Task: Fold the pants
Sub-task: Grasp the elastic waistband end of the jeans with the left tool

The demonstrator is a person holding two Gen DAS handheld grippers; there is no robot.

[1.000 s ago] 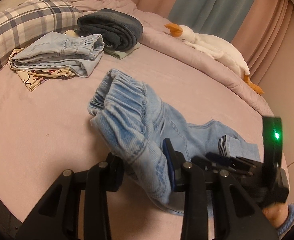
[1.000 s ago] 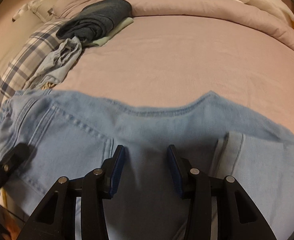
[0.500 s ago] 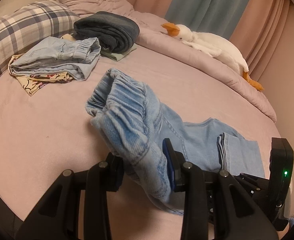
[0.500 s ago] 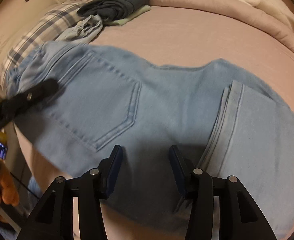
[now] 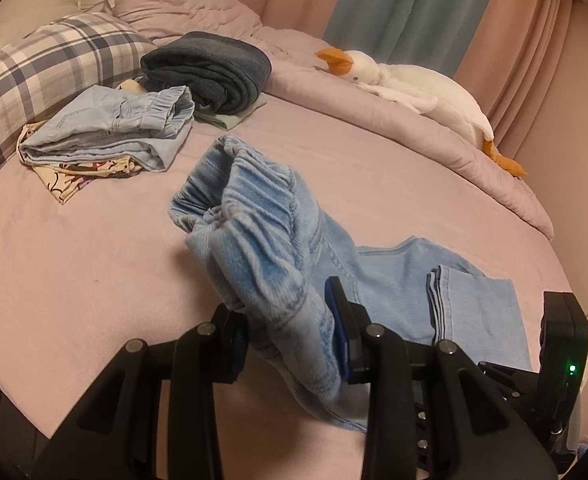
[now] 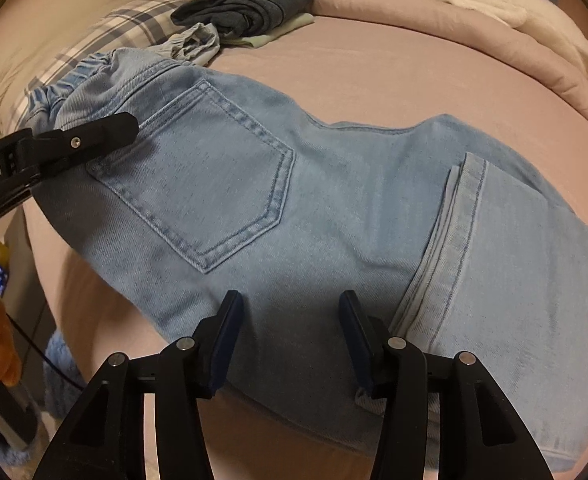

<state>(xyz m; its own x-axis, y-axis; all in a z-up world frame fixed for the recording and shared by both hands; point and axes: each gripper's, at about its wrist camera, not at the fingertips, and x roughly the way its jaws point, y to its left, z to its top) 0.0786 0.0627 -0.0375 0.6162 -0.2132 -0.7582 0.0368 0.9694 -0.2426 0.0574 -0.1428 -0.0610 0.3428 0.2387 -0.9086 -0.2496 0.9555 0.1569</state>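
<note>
Light blue jeans [image 6: 334,208] lie partly folded on the pink bed, back pocket up, with the leg hems [image 6: 458,216] folded over toward the seat. My left gripper [image 5: 289,320] is shut on the jeans' elastic waistband [image 5: 253,216] and holds it raised off the bed; it shows at the left of the right wrist view [image 6: 93,136]. My right gripper [image 6: 289,332] is open and empty, just above the near edge of the jeans by the fold. It shows low right in the left wrist view [image 5: 562,364].
Folded light denim pants [image 5: 113,132] on a patterned cloth, and a folded dark garment [image 5: 209,68], lie at the back left by a plaid pillow [image 5: 33,76]. A goose plush [image 5: 410,88] lies on the rolled duvet [image 5: 374,128] at the back right.
My right gripper has pulled back from the jeans toward the bed's near edge, so more of them shows. My left gripper has kept hold of the raised waistband.
</note>
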